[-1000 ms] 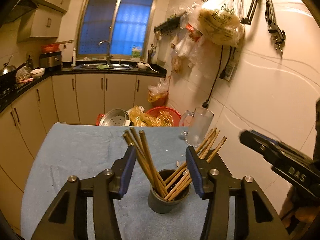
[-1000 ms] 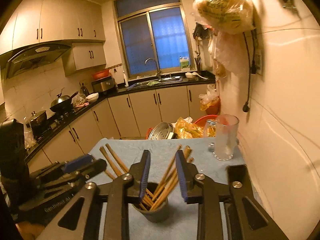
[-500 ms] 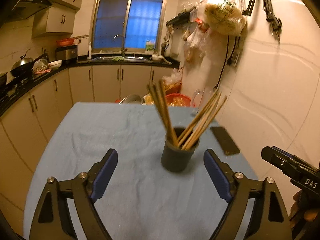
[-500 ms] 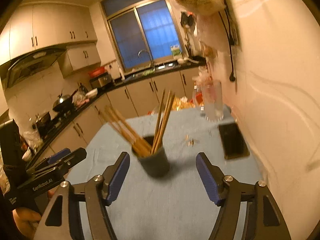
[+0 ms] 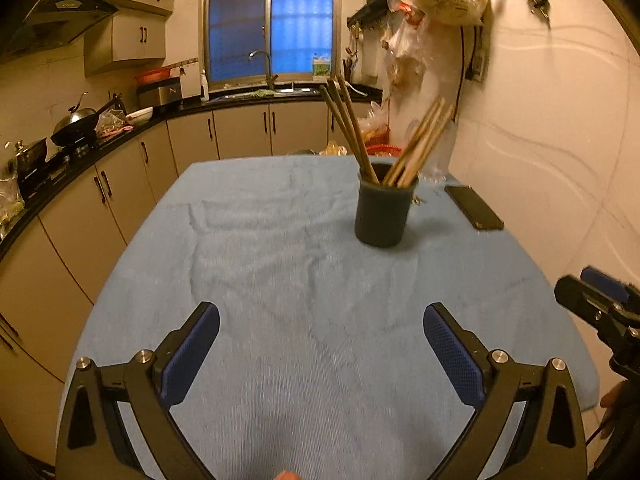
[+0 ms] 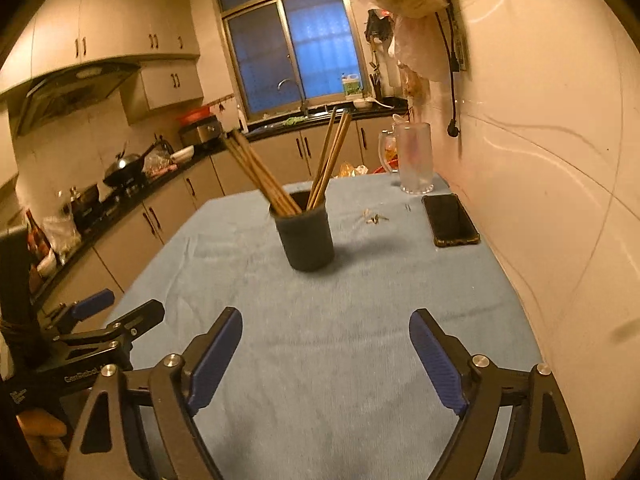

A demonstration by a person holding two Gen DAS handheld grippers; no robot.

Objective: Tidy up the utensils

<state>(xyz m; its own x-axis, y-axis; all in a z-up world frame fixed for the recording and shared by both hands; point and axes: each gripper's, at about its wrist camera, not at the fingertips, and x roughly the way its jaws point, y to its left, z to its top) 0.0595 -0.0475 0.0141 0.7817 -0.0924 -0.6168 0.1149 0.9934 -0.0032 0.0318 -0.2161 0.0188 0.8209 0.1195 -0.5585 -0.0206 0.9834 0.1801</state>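
A dark round cup stands upright on the blue cloth of the table. Several wooden chopsticks lean out of it in two fans. My left gripper hangs over the near part of the cloth, well short of the cup, its jaws opening wide with nothing between them. My right gripper also sits back from the cup, jaws opening, nothing between them. Each gripper shows at the edge of the other's view.
A black phone lies by the wall on the right. A glass mug stands at the table's far right corner, with small metal bits on the cloth near it. Kitchen counters run along the left and back.
Both grippers have drawn back from the cup and dropped lower. Their jaws spread from nearly closed around the chopsticks to wide apart. The chopsticks stay in the cup.
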